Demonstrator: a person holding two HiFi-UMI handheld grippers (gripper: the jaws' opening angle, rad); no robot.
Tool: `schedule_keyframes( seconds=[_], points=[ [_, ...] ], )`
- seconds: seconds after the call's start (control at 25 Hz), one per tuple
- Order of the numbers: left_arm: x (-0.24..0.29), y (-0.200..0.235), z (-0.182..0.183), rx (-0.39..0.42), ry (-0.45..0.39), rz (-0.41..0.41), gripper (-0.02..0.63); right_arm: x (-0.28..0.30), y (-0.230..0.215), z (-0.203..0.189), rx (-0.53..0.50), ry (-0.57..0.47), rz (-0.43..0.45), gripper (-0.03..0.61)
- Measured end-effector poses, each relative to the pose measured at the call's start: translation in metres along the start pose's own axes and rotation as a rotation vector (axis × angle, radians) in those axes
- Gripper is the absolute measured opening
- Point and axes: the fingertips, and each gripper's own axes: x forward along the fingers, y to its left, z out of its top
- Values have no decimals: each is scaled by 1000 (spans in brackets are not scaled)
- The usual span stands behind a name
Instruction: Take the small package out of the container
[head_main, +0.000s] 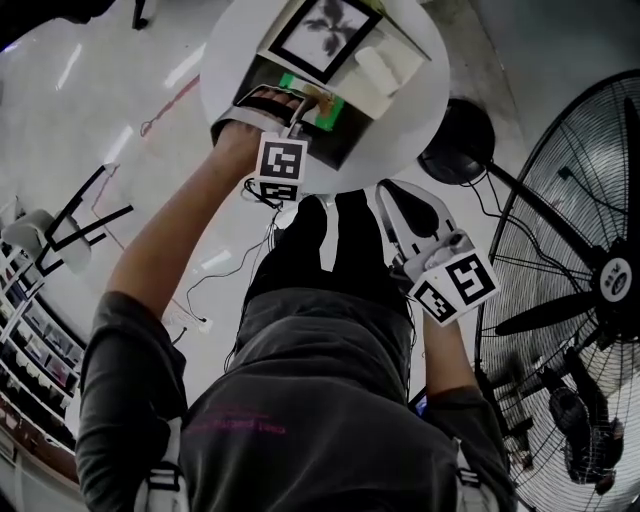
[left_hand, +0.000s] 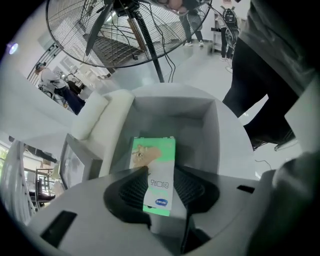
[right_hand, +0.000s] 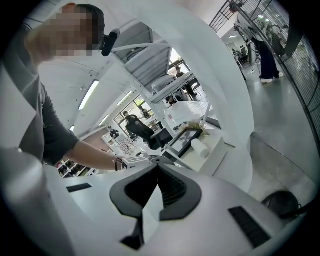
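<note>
The small green and white package (left_hand: 159, 185) stands on edge inside the open grey container (left_hand: 210, 135). My left gripper (left_hand: 159, 172) reaches down into the container, and its two black pads press on the package's lower end. In the head view the left gripper (head_main: 300, 108) is over the container (head_main: 345, 145) on the round table, with the green package (head_main: 322, 104) showing under it. My right gripper (head_main: 395, 195) hangs low beside the table's near edge, away from the container. Seen in its own view, the right gripper (right_hand: 157, 167) has its jaws together with nothing between them.
The container sits on a round white table (head_main: 425, 110), next to a framed picture (head_main: 325, 30) and a white roll (head_main: 375, 70). A large floor fan (head_main: 585, 280) stands to the right, with a black round base (head_main: 455, 140) and cables by the table.
</note>
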Motion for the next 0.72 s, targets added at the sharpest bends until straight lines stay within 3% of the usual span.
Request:
schedule_keyframes(
  seconds=[0.12,0.72],
  points=[
    [-8,-4,3,7,-11,0,131,0,5,3,-7,-3,6,21],
    [-43,1,12,-61,-80,-18,60,0,19,23,-40,-31,17,21]
  ],
)
